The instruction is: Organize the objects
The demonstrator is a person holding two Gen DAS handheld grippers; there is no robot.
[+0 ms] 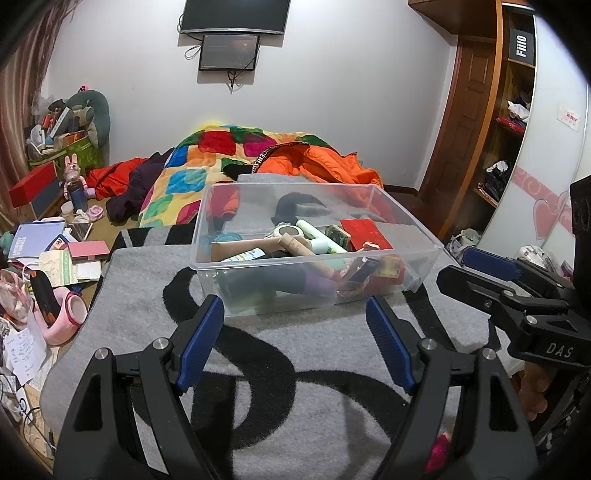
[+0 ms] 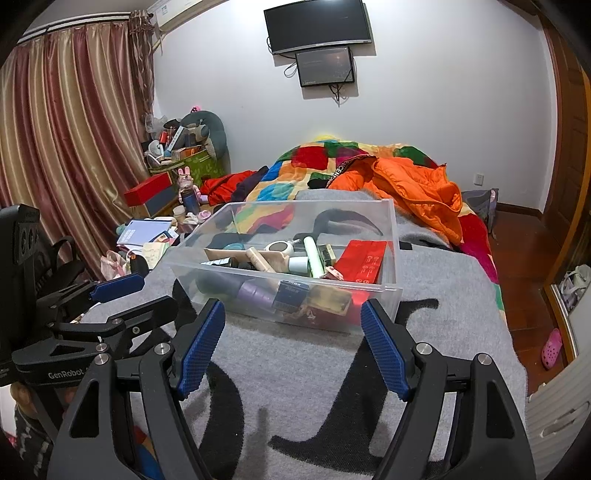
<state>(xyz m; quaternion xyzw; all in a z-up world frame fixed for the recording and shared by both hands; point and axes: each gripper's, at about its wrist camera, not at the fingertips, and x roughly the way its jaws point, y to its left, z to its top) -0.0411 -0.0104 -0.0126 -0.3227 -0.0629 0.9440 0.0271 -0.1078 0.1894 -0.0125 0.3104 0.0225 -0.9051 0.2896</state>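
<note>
Two wrist views of a bedroom scene. A clear rectangular plastic bin point(image 1: 314, 251) stands on a grey blanket with large black lettering point(image 1: 147, 295) spread over the bed. The bin holds a jumble of small items: a flat red box point(image 1: 365, 233) leaning toward its right side, a pale green tube point(image 1: 318, 236), a tan cardboard tube point(image 1: 299, 248), a round white container with a dark lid point(image 1: 289, 232), a purple cylinder point(image 2: 255, 292) and a dark blue box point(image 2: 291, 293) against the near wall.

The left gripper point(image 1: 295, 328) hovers just short of the bin's near wall, its blue-padded jaws standing apart with nothing between them. The right gripper point(image 2: 293, 326) hovers likewise before the same wall, jaws apart and empty; it also appears at the right edge of the left view point(image 1: 491, 266), beside the bin. Neither gripper touches the bin.

Behind the bin lie a multicoloured patchwork quilt point(image 1: 192, 170) and an orange padded jacket point(image 2: 417, 184). Two dark wall-mounted screens point(image 2: 317, 26) hang on the white wall. Left of the bed, a cluttered floor area carries books, papers and a pink rabbit figure point(image 1: 74, 173); striped red and gold curtains point(image 2: 66, 129) hang beyond. A pink clog point(image 2: 552, 349) lies on the wooden floor at right.
</note>
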